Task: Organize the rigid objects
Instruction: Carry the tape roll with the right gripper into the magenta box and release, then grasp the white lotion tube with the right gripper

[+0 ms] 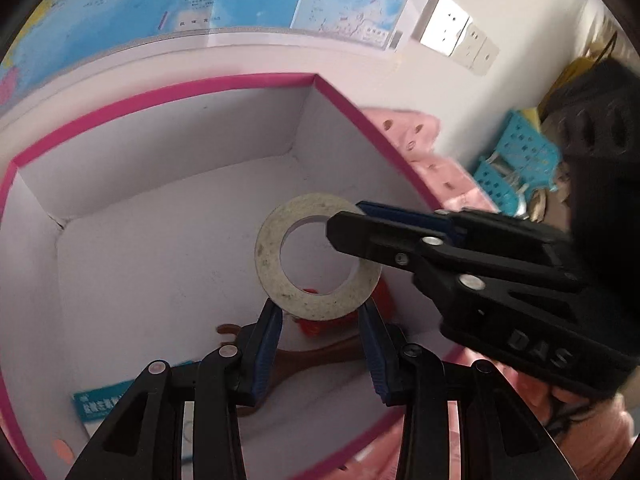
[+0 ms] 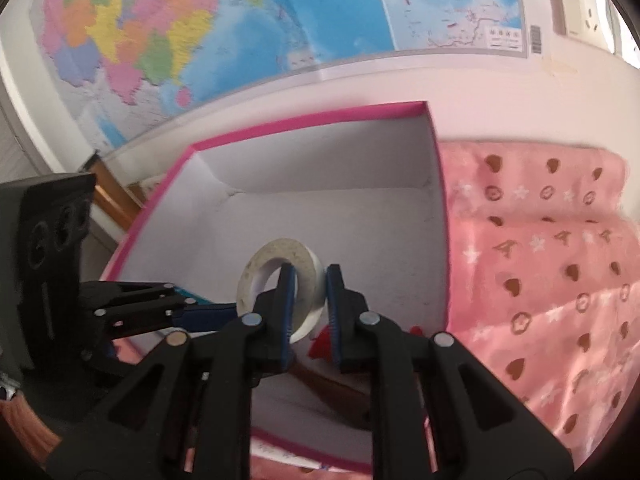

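1. Claw on the right (image 2: 308,304) straddles the wall of the off-white, dusty roll of adhesive tape (image 1: 316,258): one finger stands inside the hole and the other outside. In the right wrist view a slight gap shows at the outer pad, so I cannot tell whether it clamps. The left claw (image 1: 320,320) has its blue pads against the roll's lower outer rim on both sides and looks closed on it, holding the roll in the air over the box floor.

2. Room, largest first: a coloured paper wall map (image 2: 200,32) hangs behind, above a pale ledge; a pink fleece blanket printed with hearts and stars (image 2: 540,280) lies to the right of the box, and a white wall socket (image 1: 444,26) sits beyond.

3. Surface: the white cardboard box with a magenta rim (image 1: 180,92) is deep and smooth-walled. On its floor lie a brown wooden piece (image 1: 304,356), something red (image 1: 312,326) and a teal printed card (image 1: 104,400).

4. Handling, as a judgement: the roll is likely light and stiff, with a slick side face, so it could pivot in a two-point rim hold. Pinching across the wall through the hole looks steadier.
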